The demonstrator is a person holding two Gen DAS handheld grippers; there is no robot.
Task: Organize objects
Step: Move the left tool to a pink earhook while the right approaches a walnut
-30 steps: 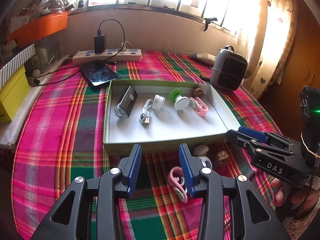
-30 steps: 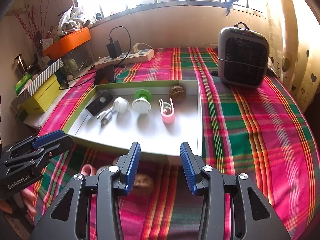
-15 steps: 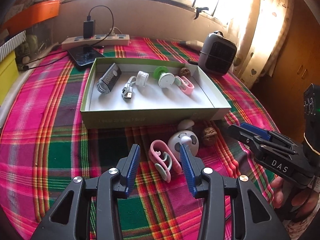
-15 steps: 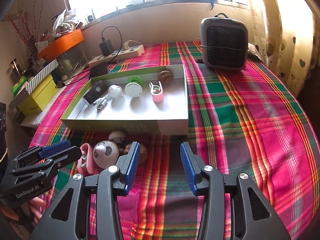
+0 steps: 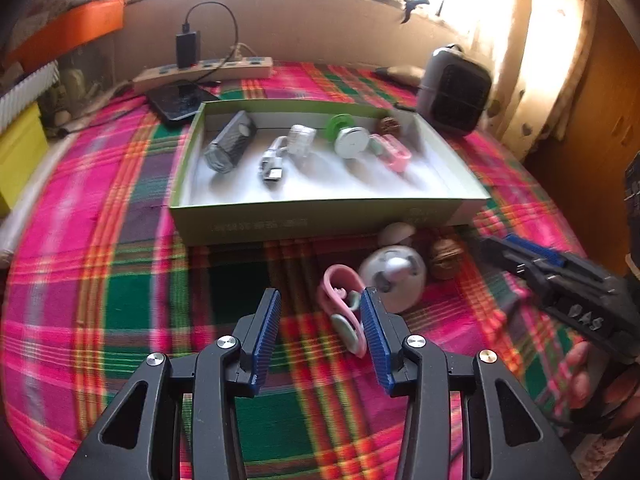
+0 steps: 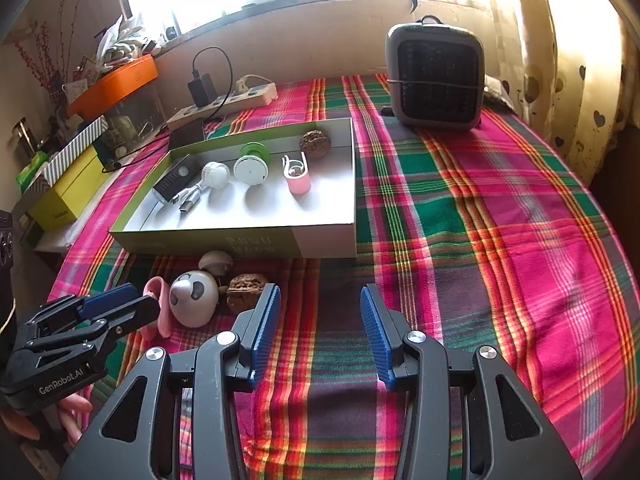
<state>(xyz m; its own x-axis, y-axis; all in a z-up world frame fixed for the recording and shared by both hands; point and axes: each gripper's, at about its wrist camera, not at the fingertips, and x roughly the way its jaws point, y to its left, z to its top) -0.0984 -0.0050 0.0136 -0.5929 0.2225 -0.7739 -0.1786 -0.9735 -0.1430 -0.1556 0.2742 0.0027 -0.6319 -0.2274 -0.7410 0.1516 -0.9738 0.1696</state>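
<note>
A shallow green-walled box [image 5: 320, 222] [image 6: 224, 240] on the plaid cloth holds a grey device [image 5: 230, 144], a white cable [image 5: 280, 156], a green-and-white disc [image 5: 350, 140], a pink clip [image 5: 390, 154] and a walnut [image 6: 315, 143]. In front of the box lie a pink clip [image 5: 340, 296], a white round toy [image 5: 394, 276] [image 6: 194, 296], a small white mushroom-shaped piece [image 6: 216, 262] and a second walnut [image 5: 444, 262] [image 6: 246, 284]. My left gripper [image 5: 320, 332] is open, just left of the pink clip. My right gripper [image 6: 320, 328] is open and empty, right of the walnut.
A grey heater [image 6: 436, 76] stands at the back right. A power strip with a charger [image 5: 204, 70] and a phone [image 5: 180, 100] lie behind the box. Yellow and orange boxes [image 6: 68, 192] crowd the left edge. A curtain [image 6: 580, 60] hangs on the right.
Both grippers have pulled back from the box toward the near side. The loose items in front of the box have come fully into view. Both stay open.
</note>
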